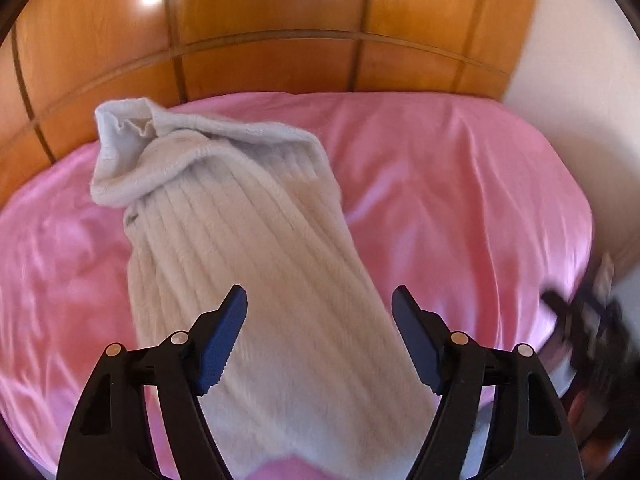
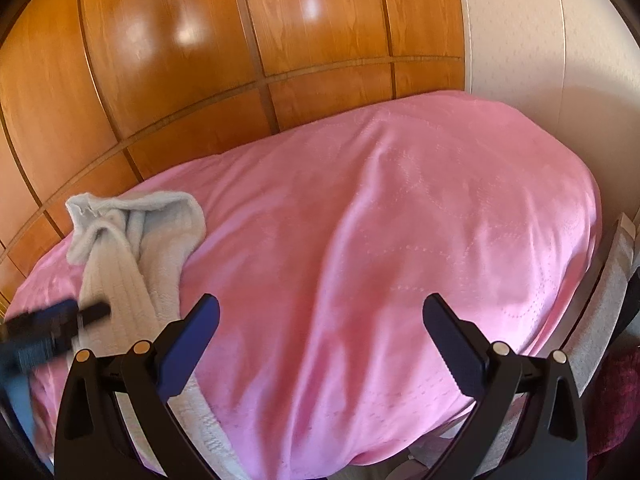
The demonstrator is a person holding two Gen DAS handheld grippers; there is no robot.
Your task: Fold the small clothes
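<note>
Pale ribbed sock (image 1: 248,248) — lengthwise on pink cover

Glossy wooden panelled headboard (image 2: 200,60) behind pink bedspread (image 2: 380,240), cream wall (image 2: 520,40) at right.

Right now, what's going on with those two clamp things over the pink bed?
A person is holding a two-finger gripper in each hand to fold small clothes. A pale ribbed sock lies stretched out on the pink bedspread, its cuff bunched at the far end by the wooden panelling. The left gripper hovers over the sock, jaws apart, not gripping. The right gripper is open over bare bedspread.
</note>
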